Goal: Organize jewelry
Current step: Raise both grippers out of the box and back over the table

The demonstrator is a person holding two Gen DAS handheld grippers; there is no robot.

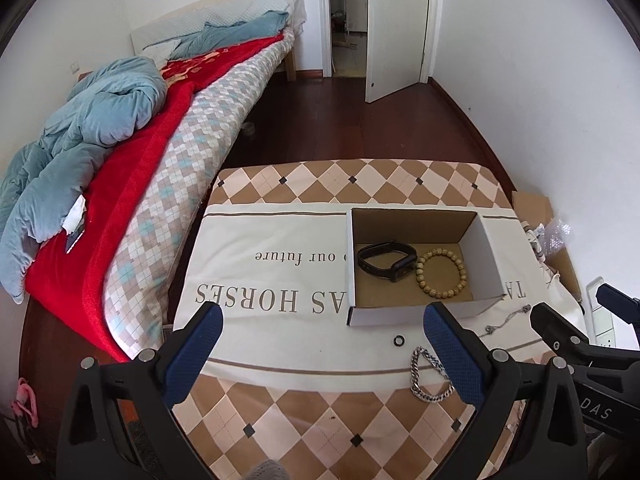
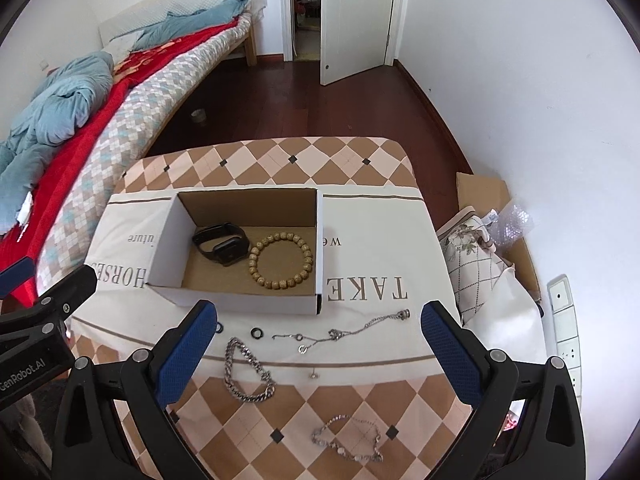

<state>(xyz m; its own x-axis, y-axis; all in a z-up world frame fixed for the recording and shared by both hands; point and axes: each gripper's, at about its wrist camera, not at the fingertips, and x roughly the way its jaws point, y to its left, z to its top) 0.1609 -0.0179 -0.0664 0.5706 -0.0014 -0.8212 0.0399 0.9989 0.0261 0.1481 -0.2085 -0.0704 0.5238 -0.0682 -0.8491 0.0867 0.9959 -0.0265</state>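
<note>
Bedroom table, jewelry half sorted. Cardboard box (image 2: 240,248) on a printed cloth (image 2: 372,264), already holding a black smartwatch (image 2: 222,245) and a wooden bead bracelet (image 2: 280,261) side by side, touching or nearly so. Still out on the cloth in front of the box: a chunky silver curb-chain bracelet (image 2: 248,372), a thin silver necklace (image 2: 344,330) strung out left to right and rising slightly toward its right end, a dark ring (image 2: 256,333), a second ring half hidden behind a blue pad, a tiny stud-like piece (image 2: 313,375) too small to name, and a fine silver chain bracelet (image 2: 348,438) nearest the camera on the checked tablecloth (image 2: 280,160).

Right gripper (image 2: 318,354) above the loose pieces, jaws spread wide, nothing between the pads. Left gripper (image 1: 322,354) likewise agape and empty, off to the left of the box front.

Curb chain lying below and slightly left of the right gripper's centre line, long axis running near to far, roughly along the fingers; the necklace crossways ahead of it. Right hand judged the nearer to both; from the left wrist view the curb chain (image 1: 430,376) sits partly behind that gripper's right finger, at the very edge of its span. Likely next: a descent by the right gripper, jaws closing across the chain's narrow width.
</note>
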